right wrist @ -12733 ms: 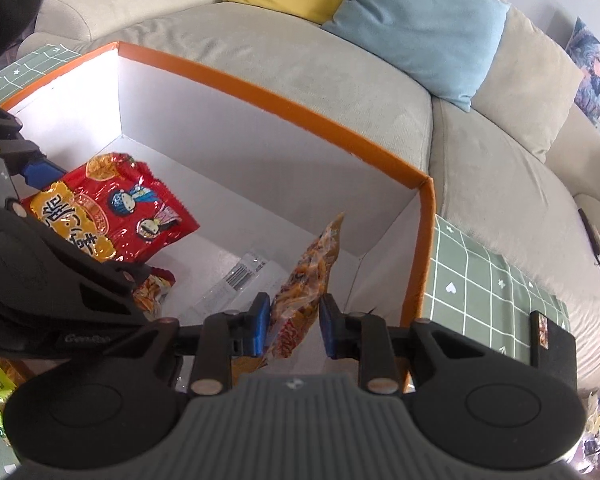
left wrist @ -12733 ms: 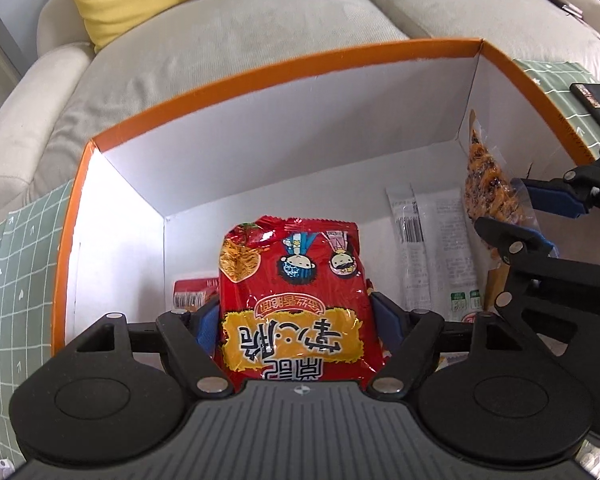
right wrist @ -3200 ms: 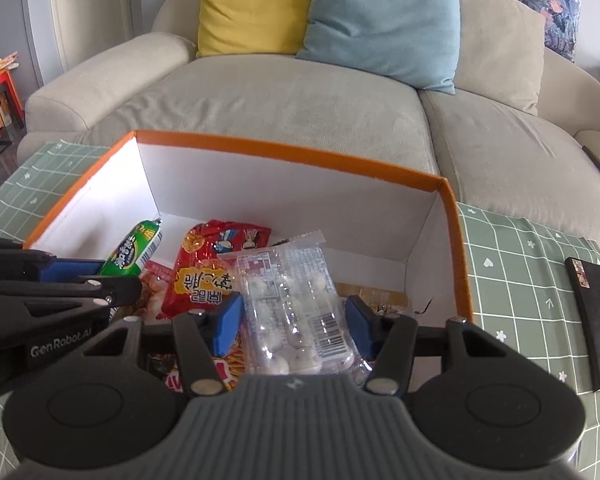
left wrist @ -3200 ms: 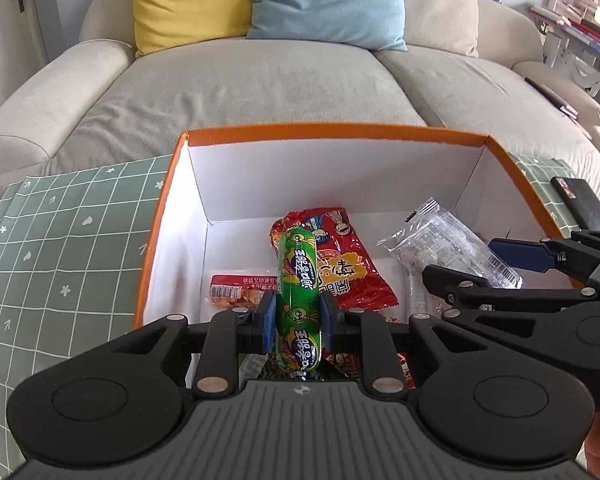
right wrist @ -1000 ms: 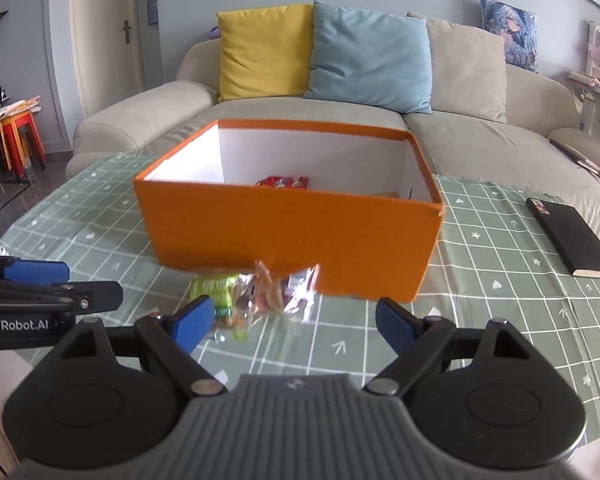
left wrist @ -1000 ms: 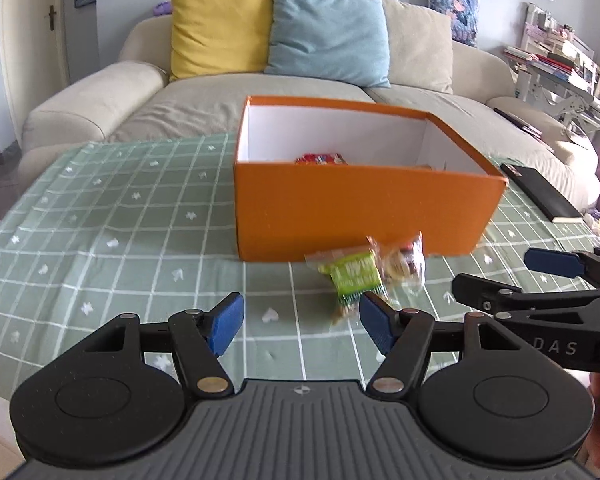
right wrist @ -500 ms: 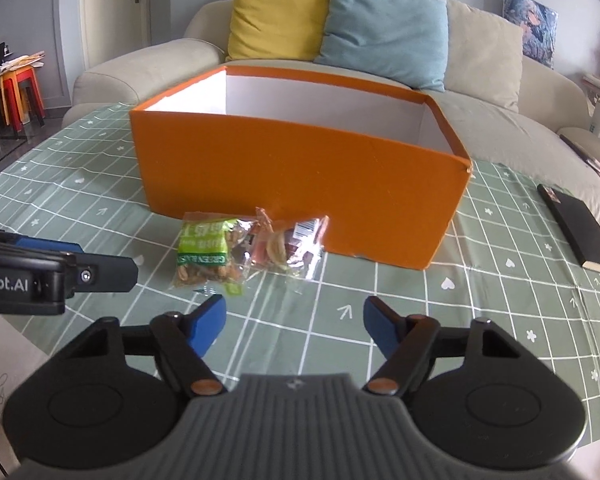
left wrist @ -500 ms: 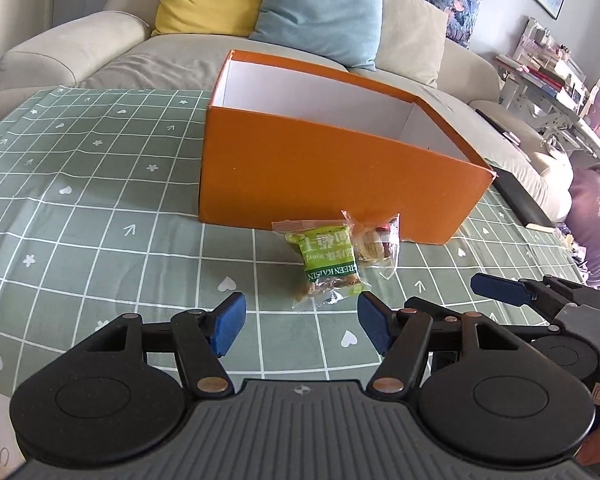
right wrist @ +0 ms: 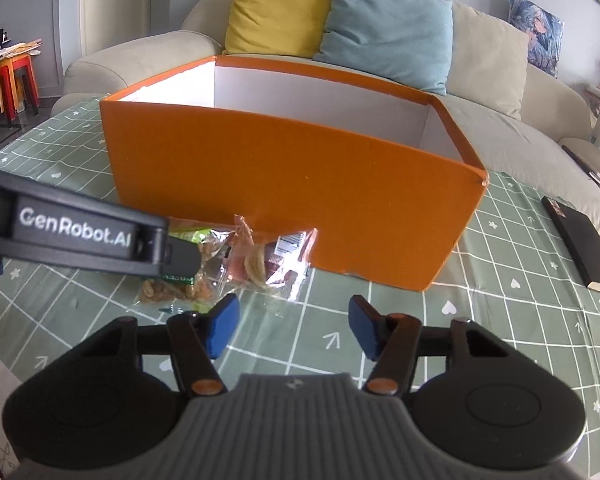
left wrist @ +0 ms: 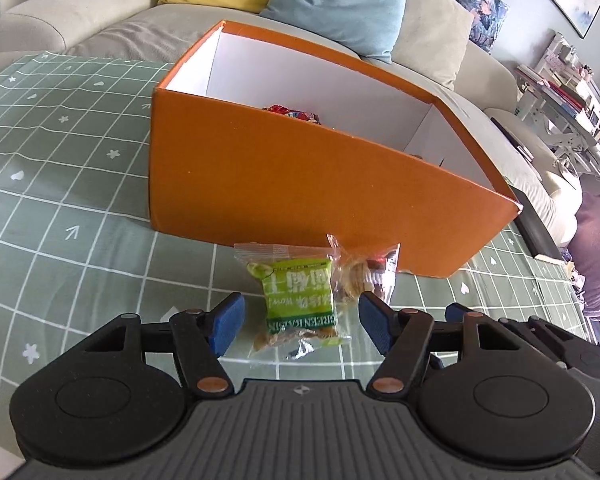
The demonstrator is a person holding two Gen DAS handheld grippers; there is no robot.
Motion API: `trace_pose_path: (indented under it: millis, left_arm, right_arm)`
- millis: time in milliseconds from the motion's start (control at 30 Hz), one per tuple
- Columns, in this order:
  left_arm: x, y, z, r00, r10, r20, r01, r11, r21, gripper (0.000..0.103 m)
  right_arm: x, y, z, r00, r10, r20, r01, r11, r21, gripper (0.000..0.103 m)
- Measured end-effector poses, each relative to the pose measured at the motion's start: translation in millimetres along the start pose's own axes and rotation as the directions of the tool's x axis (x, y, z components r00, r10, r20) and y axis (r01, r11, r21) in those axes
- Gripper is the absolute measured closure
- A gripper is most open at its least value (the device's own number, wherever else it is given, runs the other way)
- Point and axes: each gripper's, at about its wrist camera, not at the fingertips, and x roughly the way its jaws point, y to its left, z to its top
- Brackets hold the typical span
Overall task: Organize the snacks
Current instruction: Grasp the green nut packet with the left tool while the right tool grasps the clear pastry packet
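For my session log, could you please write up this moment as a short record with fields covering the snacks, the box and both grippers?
left gripper: open, low over the table, its fingers either side of the green raisin packet
right gripper: open, empty, facing the clear snack packet
packets: side by side on the green checked tablecloth, in front of the box
orange box: open-topped, a red wrapper showing inside
other: black notebook right of the box

Green checked tablecloth (left wrist: 80, 184), orange box (left wrist: 300, 184), two snack packets (left wrist: 300, 300), black notebook (right wrist: 580, 240)
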Motion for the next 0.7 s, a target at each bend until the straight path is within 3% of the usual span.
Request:
trace_pose_path:
  millis: [100, 333, 700]
  left_arm:
    - [10.3, 0.1, 2.7, 1.0, 0.02, -0.021, -0.021, 1.0, -0.011, 0.033]
    - [23.9, 5.5, 7.4, 0.999, -0.004, -0.052, 0.001, 0.999, -0.049, 0.057]
    - [1.1, 31.3, 13.0, 0.987, 0.112, -0.112, -0.116, 0.993, -0.029, 0.059]
  right_arm:
    - [5.6, -3.8, 2.1, 1.0, 0.014, -0.002, -0.013, 1.0, 0.012, 0.051]
    - [16.9, -3.7, 6.7, 1.0, 0.027, 0.005, -0.027, 1.0, -0.015, 0.051]
    - [30.4, 8.1, 15.4, 0.996, 0.092, -0.007, -0.092, 0.995, -0.029, 0.048]
